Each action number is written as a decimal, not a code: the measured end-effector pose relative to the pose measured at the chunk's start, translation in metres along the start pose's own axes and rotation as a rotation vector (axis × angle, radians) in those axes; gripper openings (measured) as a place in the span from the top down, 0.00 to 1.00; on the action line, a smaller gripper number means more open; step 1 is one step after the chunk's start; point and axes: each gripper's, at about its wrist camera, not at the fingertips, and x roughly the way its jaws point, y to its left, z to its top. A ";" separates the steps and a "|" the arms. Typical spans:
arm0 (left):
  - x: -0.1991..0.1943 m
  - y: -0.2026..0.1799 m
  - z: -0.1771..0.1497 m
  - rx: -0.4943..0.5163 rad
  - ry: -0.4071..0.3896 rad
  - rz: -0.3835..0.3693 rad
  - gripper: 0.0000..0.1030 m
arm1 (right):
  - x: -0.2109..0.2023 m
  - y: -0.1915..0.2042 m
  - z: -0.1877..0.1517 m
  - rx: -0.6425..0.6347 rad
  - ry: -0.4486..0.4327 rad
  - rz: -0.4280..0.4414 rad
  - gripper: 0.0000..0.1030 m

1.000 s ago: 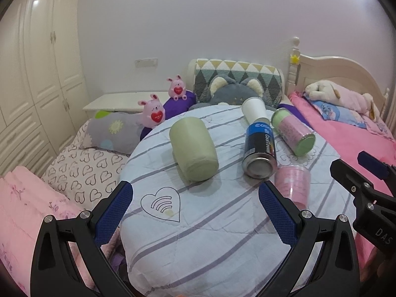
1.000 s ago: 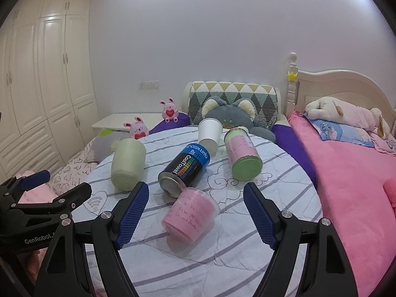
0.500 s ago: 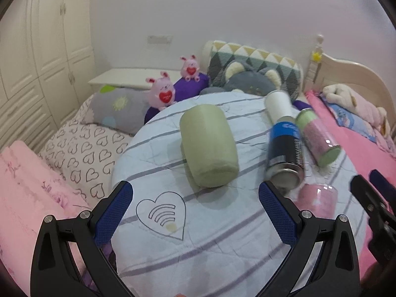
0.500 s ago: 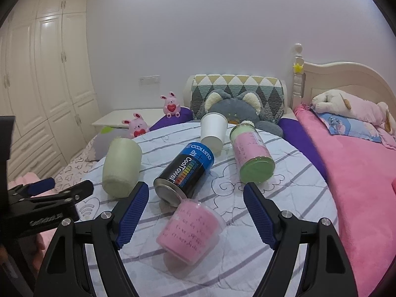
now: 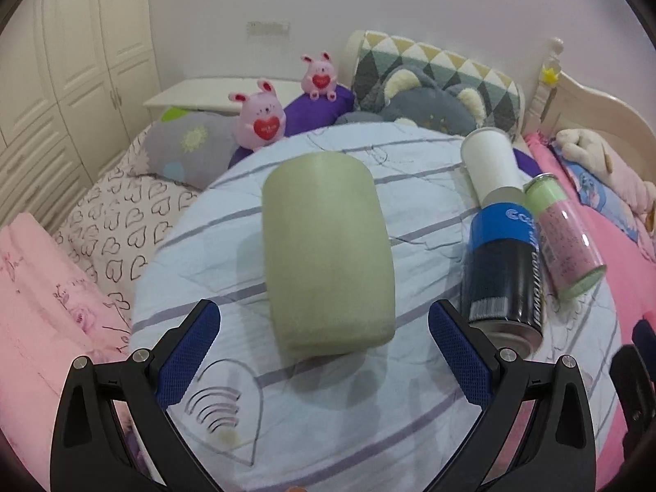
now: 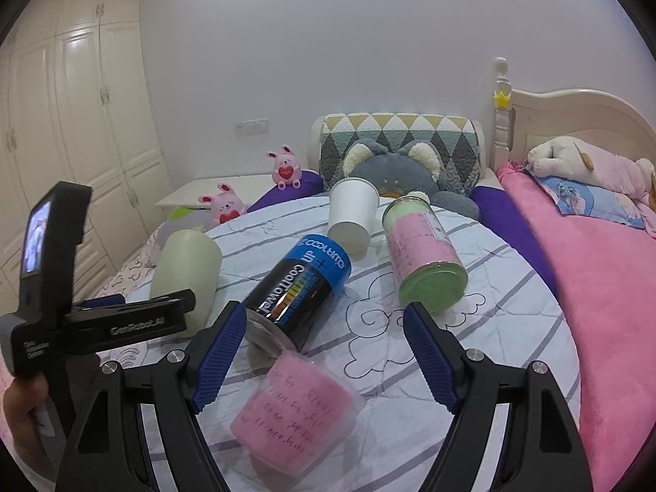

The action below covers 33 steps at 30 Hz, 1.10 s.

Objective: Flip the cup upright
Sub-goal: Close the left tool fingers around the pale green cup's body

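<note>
A pale green cup (image 5: pixel 328 250) lies on its side on the round striped table (image 5: pixel 328 410), its closed base toward me. It also shows in the right wrist view (image 6: pixel 186 262) at the left. My left gripper (image 5: pixel 324 348) is open, its blue pads just short of the cup's near end, one on each side. My right gripper (image 6: pixel 324 352) is open and empty, above a pink cup (image 6: pixel 295 414) that lies on its side. The left gripper's body (image 6: pixel 102 324) shows at the left of the right wrist view.
A blue and black can (image 5: pixel 502 274), a pink and green jar (image 5: pixel 561 238) and a white paper cup (image 5: pixel 490 164) lie to the right of the green cup. Pillows, plush toys (image 5: pixel 262 117) and a pink bed (image 6: pixel 594 270) surround the table.
My left gripper has moved forward toward the green cup, which now fills the space ahead of its pads. My right gripper has moved forward and down slightly over the pink cup.
</note>
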 end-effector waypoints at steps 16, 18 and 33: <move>0.036 0.004 0.007 -0.007 0.105 -0.023 0.27 | 0.022 -0.009 0.002 0.018 0.034 0.024 0.22; 0.033 -0.001 0.005 0.031 0.094 -0.005 0.27 | 0.022 -0.009 0.002 0.018 0.035 0.024 0.22; -0.013 0.007 -0.034 0.163 0.089 -0.071 0.27 | -0.003 0.003 -0.010 -0.002 0.033 -0.011 0.22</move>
